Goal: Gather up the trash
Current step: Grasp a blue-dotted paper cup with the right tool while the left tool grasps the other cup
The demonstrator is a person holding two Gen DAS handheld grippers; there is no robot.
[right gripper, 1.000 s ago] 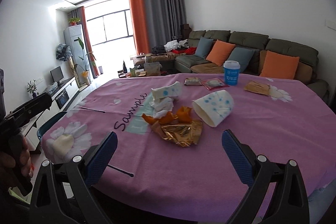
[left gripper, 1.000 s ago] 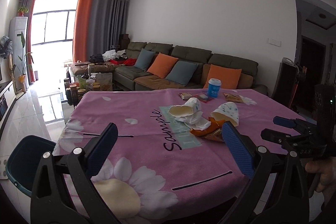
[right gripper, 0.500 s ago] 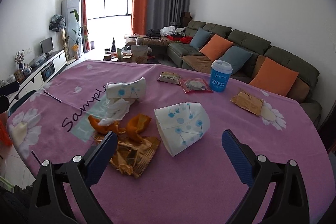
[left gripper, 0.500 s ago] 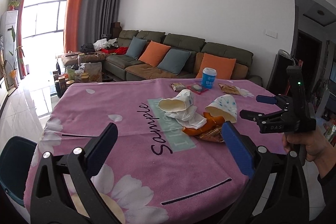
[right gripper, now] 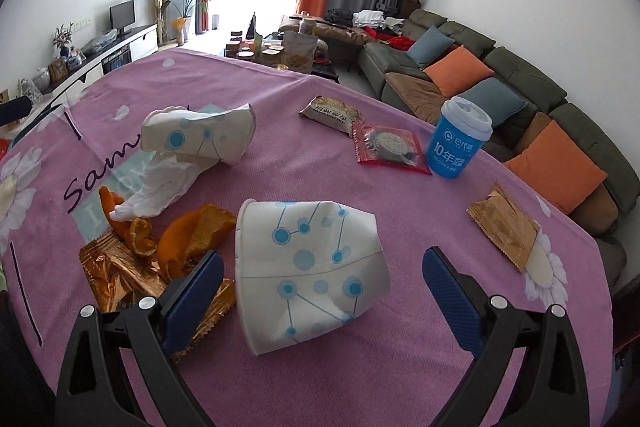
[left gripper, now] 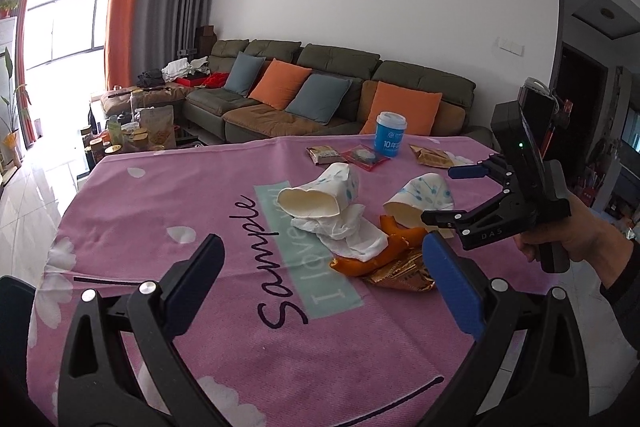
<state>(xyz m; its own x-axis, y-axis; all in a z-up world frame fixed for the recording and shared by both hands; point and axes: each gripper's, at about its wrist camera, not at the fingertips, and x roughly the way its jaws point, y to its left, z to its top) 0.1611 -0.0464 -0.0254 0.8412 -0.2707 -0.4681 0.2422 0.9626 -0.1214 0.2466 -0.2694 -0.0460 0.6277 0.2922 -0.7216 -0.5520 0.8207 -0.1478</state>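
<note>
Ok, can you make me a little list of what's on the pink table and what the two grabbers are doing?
Surface: pink tablecloth
Near crushed paper cup: on its side, between the right gripper's open jaws
Far crushed paper cup: on its side
Tissue: crumpled, beside far cup
Orange peel: on gold wrapper
Blue cup: upright, lidded
Left gripper: open, holding nothing

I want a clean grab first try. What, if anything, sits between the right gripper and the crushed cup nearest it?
Nothing visible. The right gripper is open, and the crushed cup lies on its side directly between the fingers. The orange peel and gold wrapper lie beside the left finger, not in the path.
</note>
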